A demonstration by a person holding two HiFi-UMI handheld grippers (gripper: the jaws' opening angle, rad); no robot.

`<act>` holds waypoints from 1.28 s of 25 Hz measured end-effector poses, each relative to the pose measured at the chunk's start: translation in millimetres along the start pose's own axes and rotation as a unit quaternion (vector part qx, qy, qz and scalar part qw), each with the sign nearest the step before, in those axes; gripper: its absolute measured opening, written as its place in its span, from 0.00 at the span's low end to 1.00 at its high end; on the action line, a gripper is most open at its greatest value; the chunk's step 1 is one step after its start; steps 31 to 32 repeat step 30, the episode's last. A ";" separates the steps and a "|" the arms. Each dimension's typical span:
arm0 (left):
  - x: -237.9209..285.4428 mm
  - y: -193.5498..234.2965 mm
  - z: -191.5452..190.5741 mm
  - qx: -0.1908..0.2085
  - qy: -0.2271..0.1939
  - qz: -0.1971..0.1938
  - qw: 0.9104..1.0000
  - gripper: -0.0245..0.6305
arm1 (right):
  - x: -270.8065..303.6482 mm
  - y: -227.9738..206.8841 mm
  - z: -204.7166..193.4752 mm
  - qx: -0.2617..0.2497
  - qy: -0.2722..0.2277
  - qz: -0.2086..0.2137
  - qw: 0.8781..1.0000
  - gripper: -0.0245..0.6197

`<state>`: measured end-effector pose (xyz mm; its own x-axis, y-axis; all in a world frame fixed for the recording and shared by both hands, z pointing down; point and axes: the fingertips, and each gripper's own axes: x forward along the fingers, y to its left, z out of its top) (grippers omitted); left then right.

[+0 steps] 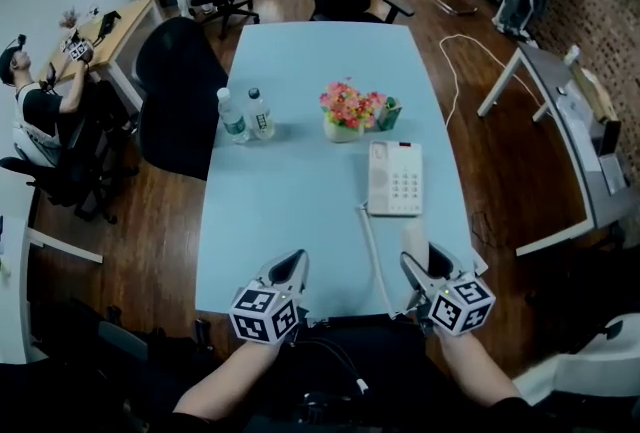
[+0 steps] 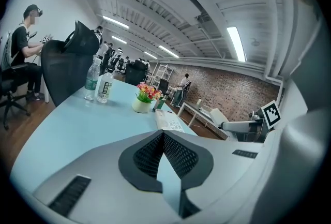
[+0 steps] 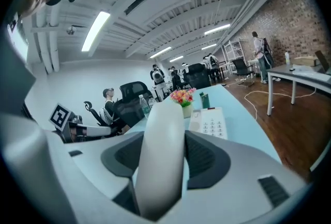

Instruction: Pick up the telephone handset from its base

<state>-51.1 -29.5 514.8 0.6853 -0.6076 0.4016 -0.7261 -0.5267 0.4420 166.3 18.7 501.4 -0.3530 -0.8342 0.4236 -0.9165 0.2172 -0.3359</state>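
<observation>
The room is lit evenly from above by long ceiling lights [image 2: 235, 42], which are seen as bright, slightly blown-out strips in both gripper views. A cool, rather dim, bluish cast is given to the head view, where only faint, short shadows are thrown on the pale table [image 1: 300, 201] beside the bottles [image 1: 245, 114] and the flower pot [image 1: 343, 129]. Strong barrel distortion is shown in both gripper views: straight ceiling beams are bent into curves, and the corners are cut off in black. The handset [image 3: 163, 155], lying close to the lens, is rendered soft, while the far room is kept fairly sharp.
</observation>
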 end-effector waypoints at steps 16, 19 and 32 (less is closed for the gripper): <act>-7.9 -0.6 4.2 0.004 -0.004 -0.001 1.000 0.03 | 12.5 12.7 17.3 -0.019 -0.011 0.012 1.000 0.43; -8.7 2.2 3.0 0.001 -0.003 0.002 1.000 0.03 | 14.9 13.7 17.0 -0.020 -0.008 0.012 1.000 0.43; -6.5 2.2 4.9 -0.001 -0.007 0.004 1.000 0.03 | 14.0 7.6 12.8 -0.014 -0.004 0.007 1.000 0.43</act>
